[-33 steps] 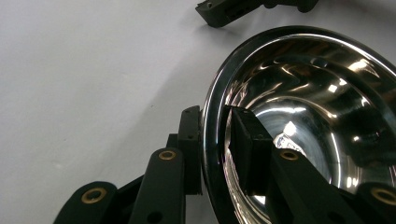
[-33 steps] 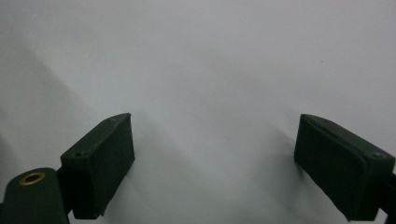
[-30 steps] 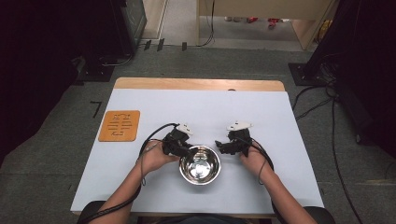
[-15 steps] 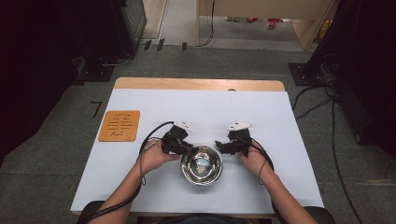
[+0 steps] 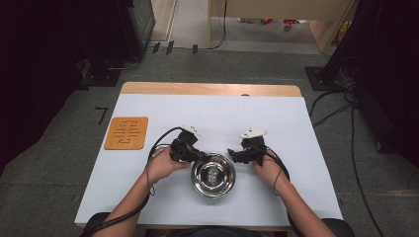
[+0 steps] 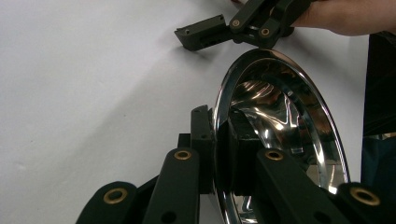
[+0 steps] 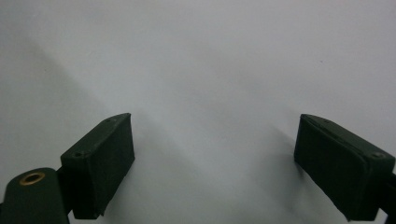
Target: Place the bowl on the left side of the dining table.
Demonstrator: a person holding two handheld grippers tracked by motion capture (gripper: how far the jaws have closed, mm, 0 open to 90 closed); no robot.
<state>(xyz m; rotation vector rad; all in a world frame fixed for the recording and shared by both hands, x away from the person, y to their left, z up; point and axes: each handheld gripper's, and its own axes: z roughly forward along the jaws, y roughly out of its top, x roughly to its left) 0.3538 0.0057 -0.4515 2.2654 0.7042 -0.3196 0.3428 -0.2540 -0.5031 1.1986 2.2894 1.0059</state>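
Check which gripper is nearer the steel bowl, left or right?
Left. The left gripper has its fingers clamped on the steel bowl rim. The right gripper sits open just off the far rim, nothing between its fingers.

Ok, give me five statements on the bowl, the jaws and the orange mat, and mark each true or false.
1. The left gripper has its jaws clamped on the rim of the bowl. True.
2. The right gripper grips the bowl too. False: its jaws stand wide apart with nothing between them.
3. The bowl holds fruit. False: it is empty.
4. The orange mat lies left of the bowl, apart from it. True.
5. The bowl sits on the mat. False: it sits on the white table.
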